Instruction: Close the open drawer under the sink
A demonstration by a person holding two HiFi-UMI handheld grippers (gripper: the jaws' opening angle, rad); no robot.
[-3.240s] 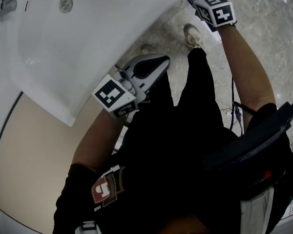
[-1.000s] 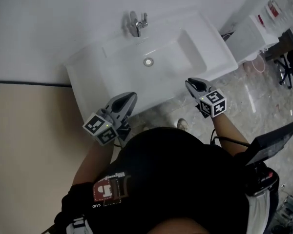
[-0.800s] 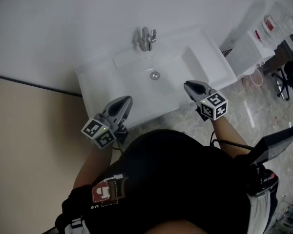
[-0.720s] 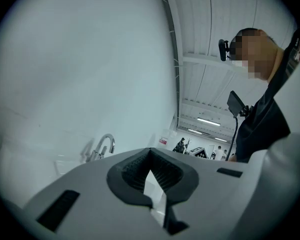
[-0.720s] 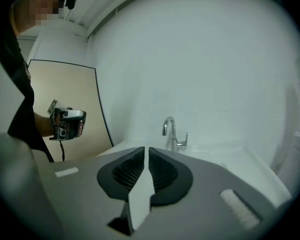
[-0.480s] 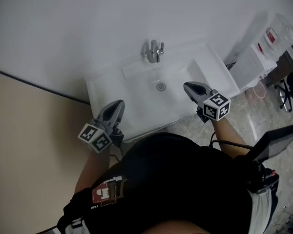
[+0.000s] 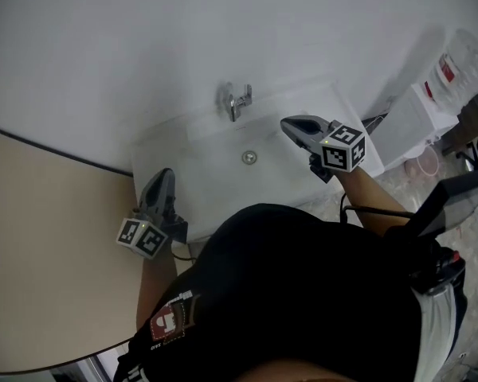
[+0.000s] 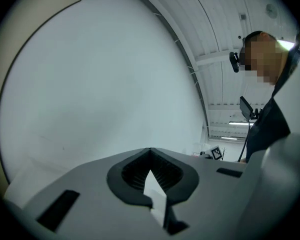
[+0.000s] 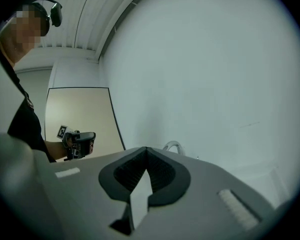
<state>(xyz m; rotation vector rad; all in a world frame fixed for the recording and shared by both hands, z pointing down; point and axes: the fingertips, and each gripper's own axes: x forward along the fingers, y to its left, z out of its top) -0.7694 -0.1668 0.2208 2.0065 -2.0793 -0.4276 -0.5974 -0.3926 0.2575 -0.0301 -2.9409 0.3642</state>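
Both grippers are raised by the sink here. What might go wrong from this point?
The right gripper, its jaws just closed on nothing, hangs close to the faucet; a sweep toward it might strike it. The drawer is hidden below the sink and the person's body, so a half-closed drawer would go unnoticed.

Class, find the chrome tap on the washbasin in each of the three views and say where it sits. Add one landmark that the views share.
Head view: the tap is at upper centre, on the back rim of the basin.
Left gripper view: not in it.
Right gripper view: the tap is low, just right of centre, with only its curved top showing.
Shared landmark: the white wall.
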